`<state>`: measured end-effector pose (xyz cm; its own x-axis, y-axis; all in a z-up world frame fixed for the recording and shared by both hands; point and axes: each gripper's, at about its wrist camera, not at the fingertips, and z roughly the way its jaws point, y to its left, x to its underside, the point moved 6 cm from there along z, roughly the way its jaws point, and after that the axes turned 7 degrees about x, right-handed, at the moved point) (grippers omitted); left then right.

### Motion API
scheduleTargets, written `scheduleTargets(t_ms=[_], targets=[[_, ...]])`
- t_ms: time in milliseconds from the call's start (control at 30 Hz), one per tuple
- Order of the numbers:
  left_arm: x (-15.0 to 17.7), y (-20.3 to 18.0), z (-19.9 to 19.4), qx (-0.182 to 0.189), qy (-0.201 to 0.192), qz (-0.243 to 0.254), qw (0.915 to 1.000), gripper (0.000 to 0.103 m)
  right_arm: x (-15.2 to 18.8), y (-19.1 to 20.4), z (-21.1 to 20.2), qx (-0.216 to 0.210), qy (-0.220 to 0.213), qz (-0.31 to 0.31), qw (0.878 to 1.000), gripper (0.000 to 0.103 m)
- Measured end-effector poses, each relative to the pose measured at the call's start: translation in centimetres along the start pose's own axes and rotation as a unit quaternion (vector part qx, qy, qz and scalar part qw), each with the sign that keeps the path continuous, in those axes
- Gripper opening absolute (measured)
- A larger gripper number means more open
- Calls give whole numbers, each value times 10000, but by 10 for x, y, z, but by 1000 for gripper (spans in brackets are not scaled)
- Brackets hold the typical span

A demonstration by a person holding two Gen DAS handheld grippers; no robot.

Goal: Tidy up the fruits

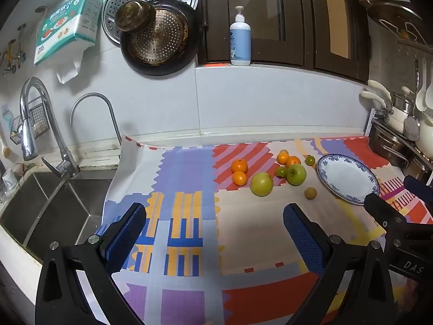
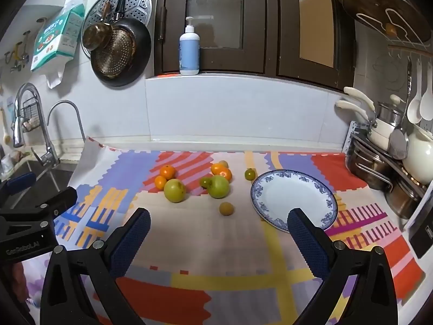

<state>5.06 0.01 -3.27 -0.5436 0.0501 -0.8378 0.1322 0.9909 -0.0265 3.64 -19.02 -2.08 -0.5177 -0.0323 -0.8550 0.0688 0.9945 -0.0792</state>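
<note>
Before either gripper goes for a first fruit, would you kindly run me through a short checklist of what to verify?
1. Left gripper open and holding nothing: ok.
2. Right gripper open and holding nothing: ok.
3. Plate bare, no fruit on it yet: ok.
4. Brown fruit stands apart from the others, with room around it for the fingers: ok.
5. Green apple free to lift alone: not ok, a small green fruit and an orange sit right against it.
6. Whether any fruit is soft or bruised: cannot tell.
</note>
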Motion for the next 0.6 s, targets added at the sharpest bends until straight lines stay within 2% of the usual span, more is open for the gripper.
scheduleTargets(t_ms=[333, 600], targets=[[-6, -2, -5, -148, -169, 93, 9997, 103, -1, 1, 2, 21, 18, -28, 10000, 102], [-5, 4, -6, -84, -269, 48, 9996, 103, -2, 3, 1, 15, -8, -40, 10000, 102]])
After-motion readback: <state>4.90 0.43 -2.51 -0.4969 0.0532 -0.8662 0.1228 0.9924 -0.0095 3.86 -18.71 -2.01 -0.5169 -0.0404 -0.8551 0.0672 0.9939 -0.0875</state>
